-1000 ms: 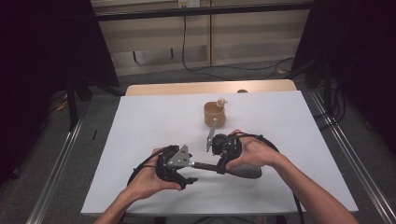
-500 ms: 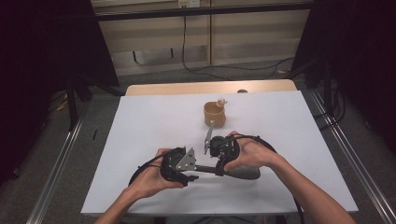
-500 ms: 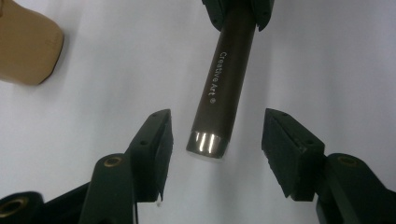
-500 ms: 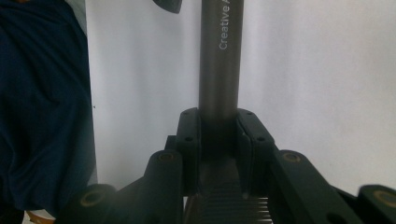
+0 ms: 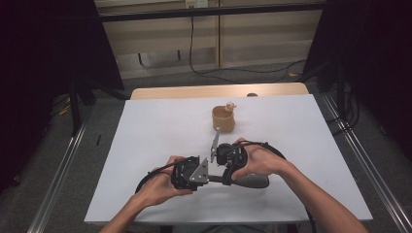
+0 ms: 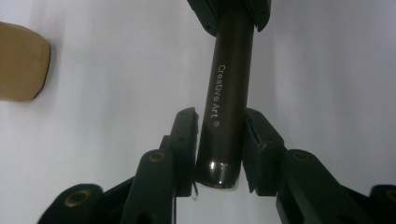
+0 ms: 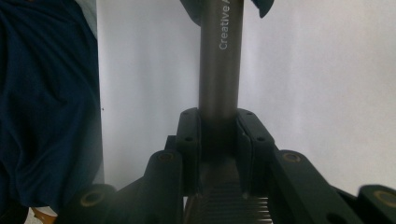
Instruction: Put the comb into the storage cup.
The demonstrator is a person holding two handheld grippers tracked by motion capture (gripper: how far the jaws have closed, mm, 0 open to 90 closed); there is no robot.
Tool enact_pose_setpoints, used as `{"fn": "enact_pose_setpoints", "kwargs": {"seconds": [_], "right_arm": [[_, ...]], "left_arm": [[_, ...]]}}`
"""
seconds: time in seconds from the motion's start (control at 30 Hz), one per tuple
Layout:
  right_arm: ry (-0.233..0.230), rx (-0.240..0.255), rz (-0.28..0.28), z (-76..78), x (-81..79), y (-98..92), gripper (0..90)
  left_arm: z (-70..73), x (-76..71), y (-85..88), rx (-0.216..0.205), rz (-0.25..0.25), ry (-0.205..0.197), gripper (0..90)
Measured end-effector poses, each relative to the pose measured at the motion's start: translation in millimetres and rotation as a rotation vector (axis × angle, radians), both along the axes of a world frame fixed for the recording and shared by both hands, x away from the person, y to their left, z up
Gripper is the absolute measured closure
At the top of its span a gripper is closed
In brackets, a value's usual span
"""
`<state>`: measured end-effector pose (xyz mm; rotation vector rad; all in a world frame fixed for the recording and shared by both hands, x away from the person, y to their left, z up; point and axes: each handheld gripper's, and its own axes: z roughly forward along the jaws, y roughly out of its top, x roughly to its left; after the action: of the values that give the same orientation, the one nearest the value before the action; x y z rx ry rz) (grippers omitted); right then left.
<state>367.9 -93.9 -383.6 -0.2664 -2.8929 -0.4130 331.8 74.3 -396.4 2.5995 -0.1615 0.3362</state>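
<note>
A dark brown pen printed "Creative Art" lies level between my two grippers, just above the white table. My left gripper has just been closing its jaws, and its pads now touch both sides of the pen's silver-ringed end. My right gripper is shut on the other part of the pen. In the high view the left gripper and right gripper face each other near the front edge, with a short length of pen between them.
A tan cup with a small figure on its rim stands behind the grippers, mid-table; its side shows at the left of the left gripper view. The person's dark sleeve is close to the right gripper. Metal rails run along both sides of the table.
The left hand has edged slightly toward the right gripper, so less of the pen shows between them. The right hand has stayed put.
</note>
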Motion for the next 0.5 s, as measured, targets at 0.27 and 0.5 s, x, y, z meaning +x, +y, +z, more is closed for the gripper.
{"fn": "enact_pose_setpoints", "kwargs": {"seconds": [0.27,0.5], "right_arm": [[0.020,0.006,-0.013,-0.6,-0.3,0.7,72.7],[0.023,0.010,-0.001,-1.0,0.8,-0.9,72.7]], "left_arm": [[0.5,-0.3,0.6,0.003,-0.021,-0.020,67.7],[-0.1,-1.5,-0.1,-0.003,-0.038,-0.027,68.2]]}}
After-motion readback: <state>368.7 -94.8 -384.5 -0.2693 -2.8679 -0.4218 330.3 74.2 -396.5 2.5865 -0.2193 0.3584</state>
